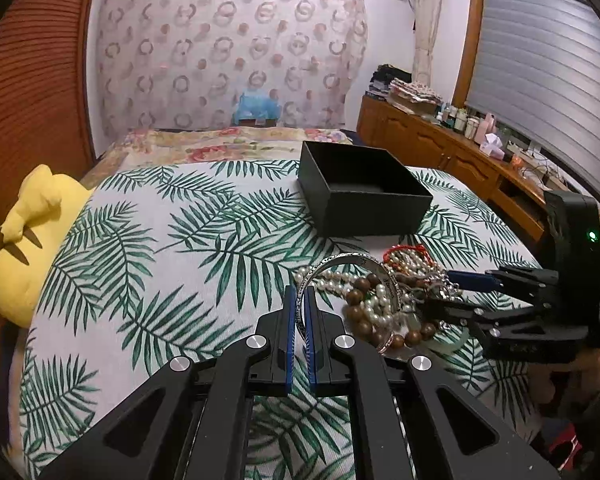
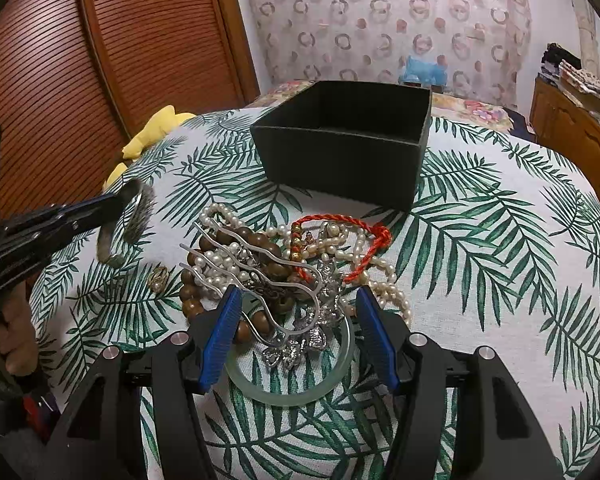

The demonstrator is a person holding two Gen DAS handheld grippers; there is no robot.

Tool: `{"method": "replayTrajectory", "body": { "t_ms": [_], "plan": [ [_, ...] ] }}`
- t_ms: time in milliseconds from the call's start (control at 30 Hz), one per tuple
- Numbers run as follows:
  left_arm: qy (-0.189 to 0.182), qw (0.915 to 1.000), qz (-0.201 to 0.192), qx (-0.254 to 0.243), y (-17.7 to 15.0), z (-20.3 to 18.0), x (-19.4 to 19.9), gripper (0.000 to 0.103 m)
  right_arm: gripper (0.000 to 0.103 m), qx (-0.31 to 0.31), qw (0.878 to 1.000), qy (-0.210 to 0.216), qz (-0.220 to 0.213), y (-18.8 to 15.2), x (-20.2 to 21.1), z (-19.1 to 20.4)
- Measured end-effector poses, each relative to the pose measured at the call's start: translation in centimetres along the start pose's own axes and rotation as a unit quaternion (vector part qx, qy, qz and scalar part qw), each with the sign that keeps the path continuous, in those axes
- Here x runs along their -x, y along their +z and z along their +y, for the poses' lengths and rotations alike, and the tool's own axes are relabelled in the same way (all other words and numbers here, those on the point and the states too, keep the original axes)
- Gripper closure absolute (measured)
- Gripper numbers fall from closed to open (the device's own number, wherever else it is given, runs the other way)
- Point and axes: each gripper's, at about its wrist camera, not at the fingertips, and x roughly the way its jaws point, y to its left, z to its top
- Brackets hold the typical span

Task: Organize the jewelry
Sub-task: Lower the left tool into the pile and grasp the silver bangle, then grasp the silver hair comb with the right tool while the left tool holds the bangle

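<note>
My left gripper (image 1: 300, 300) is shut on a silver bangle (image 1: 364, 264) and holds it just above the cloth, left of the jewelry pile (image 1: 396, 300); the bangle also shows in the right wrist view (image 2: 134, 216). My right gripper (image 2: 296, 300) is open, its blue pads either side of a silver hair comb (image 2: 260, 280) and a pale green jade bangle (image 2: 300, 394). The pile (image 2: 300, 256) holds pearl strands, brown wooden beads and a red cord. An open black box (image 2: 340, 148) stands behind the pile and looks empty (image 1: 364, 188).
A palm-leaf cloth (image 1: 160, 240) covers the bed. A yellow plush toy (image 1: 32, 232) lies at its left edge. A small gold ring (image 2: 158, 278) lies left of the pile. A wooden dresser (image 1: 440, 148) with bottles runs along the right wall.
</note>
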Motion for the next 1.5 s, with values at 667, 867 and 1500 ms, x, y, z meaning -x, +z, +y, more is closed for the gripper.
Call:
{"method": "replayTrajectory", "body": {
  "t_ms": [667,867,1500],
  "plan": [
    [0.000,1.0000,0.003,-0.007,-0.6,-0.6,-0.6,0.099,0.088,0.002,0.999,0.010,-0.034,0.4,2.4,0.0],
    [0.004,0.9999,-0.004,-0.013,0.0,-0.6,-0.5,0.099,0.092,0.014,0.998,0.028,-0.051,1.5,4.2,0.6],
    [-0.008,0.9990,0.009,-0.043,0.2,-2.8,-1.7,0.099,0.091,-0.001,1.000,0.021,-0.012,1.7,4.7,-2.9]
  ]
}}
